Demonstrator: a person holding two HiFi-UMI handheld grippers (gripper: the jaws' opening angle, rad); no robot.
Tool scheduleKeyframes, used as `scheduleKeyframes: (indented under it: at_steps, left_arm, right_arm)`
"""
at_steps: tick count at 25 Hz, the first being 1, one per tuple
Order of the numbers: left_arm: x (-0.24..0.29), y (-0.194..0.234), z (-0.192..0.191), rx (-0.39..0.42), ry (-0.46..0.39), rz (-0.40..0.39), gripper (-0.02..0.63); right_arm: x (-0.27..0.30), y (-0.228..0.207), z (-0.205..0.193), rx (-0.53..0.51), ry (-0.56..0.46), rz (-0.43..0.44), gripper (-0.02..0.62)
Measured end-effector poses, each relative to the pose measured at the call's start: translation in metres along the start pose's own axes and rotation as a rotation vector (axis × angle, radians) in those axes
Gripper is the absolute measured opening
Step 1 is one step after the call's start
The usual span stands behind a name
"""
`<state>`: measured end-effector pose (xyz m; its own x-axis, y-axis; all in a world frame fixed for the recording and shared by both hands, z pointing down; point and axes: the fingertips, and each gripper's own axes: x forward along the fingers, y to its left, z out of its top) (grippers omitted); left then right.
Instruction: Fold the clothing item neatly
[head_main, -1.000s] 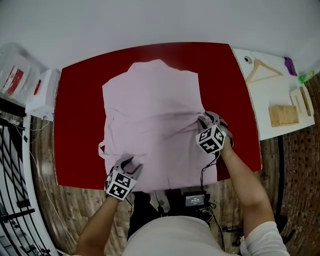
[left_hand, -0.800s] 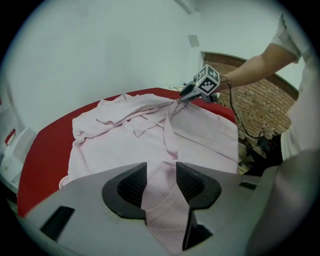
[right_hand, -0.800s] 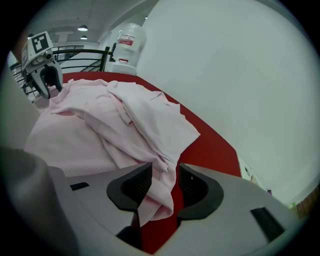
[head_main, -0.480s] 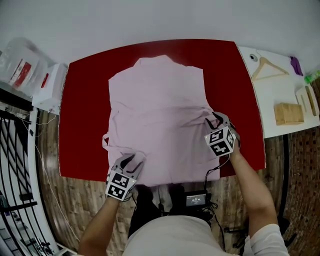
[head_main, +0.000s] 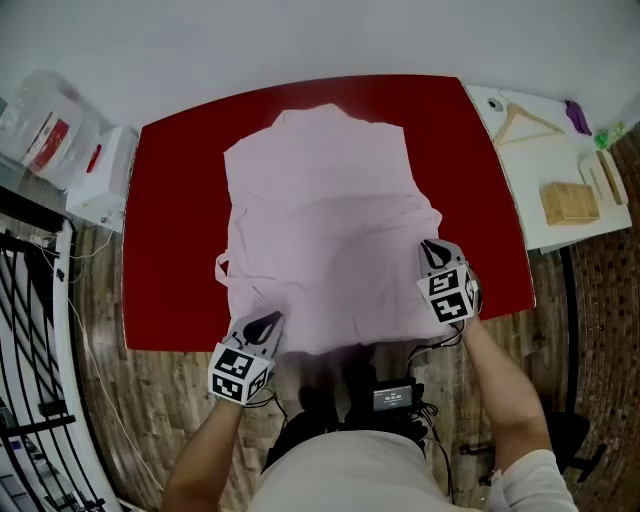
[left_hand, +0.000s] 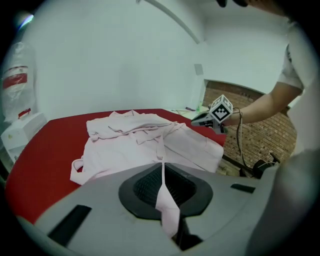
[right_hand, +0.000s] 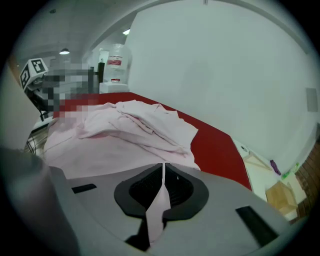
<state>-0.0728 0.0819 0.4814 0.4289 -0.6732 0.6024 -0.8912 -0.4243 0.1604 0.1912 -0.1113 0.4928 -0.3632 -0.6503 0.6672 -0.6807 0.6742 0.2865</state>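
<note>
My left gripper (head_main: 265, 322) sits at the near-left corner of the pale pink garment (head_main: 320, 200), right at the near edge of the red tabletop (head_main: 170, 200). Its fingers (left_hand: 142, 189) have just been closing, and the left gripper view shows them pressed together on a thin ridge of pink cloth. I take the hem corner there because it is the outermost point on that side. Held at the corner, the edge should rise straight, not bunch.

The garment lies spread flat in the middle of the tabletop. Its collar end is at the far side, and its near hem droops a little over the front edge. A small loop (head_main: 222, 270) pokes out from its left side. Laid lengthwise like this, I judge it ready for the hem to be carried up toward the collar.

My right gripper (head_main: 432, 248) holds the right edge of the garment, a little farther up than the left. Its fingers (right_hand: 137, 192) have just been closing too, and they pinch a fold of the same cloth. With both sides gripped, I can keep the hem taut between my hands.

Beyond the tabletop's right end, a wooden hanger (head_main: 525, 122) lies unused on a white surface.
</note>
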Motion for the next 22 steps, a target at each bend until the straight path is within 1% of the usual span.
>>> scheduleKeyframes:
  at_steps: [2, 5, 8, 10, 15, 16, 18, 20, 22]
  left_arm:
    - [-0.012, -0.003, -0.008, -0.03, -0.006, -0.035, 0.008]
    - [-0.029, -0.005, -0.024, -0.055, -0.008, -0.068, 0.005]
    - [-0.045, -0.004, -0.047, -0.042, 0.007, -0.065, 0.005]
    - [-0.054, -0.001, -0.066, -0.048, 0.026, -0.057, 0.005]
    - [-0.068, 0.01, -0.111, -0.123, 0.075, -0.027, 0.009]
    - [-0.069, 0.013, -0.12, -0.145, 0.082, -0.016, 0.024]
    - [-0.067, 0.02, -0.136, -0.198, 0.096, 0.005, 0.127]
    - [-0.064, 0.026, -0.15, -0.244, 0.109, 0.034, 0.144]
    - [-0.06, 0.033, -0.16, -0.276, 0.112, 0.073, 0.147]
  right_arm:
    - [-0.011, 0.011, -0.007, 0.067, 0.003, -0.017, 0.028]
    - [-0.031, 0.028, -0.016, 0.146, -0.005, -0.045, 0.028]
    - [-0.052, 0.045, -0.024, 0.174, -0.021, -0.082, 0.028]
    - [-0.065, 0.058, -0.031, 0.186, -0.027, -0.095, 0.029]
    - [-0.09, 0.086, -0.063, 0.234, -0.005, -0.113, 0.029]
    - [-0.095, 0.09, -0.069, 0.242, 0.002, -0.119, 0.029]
    - [-0.105, 0.1, -0.08, 0.254, 0.018, -0.129, 0.029]
    - [-0.113, 0.11, -0.09, 0.258, 0.037, -0.135, 0.029]
    - [-0.12, 0.12, -0.097, 0.258, 0.055, -0.139, 0.029]
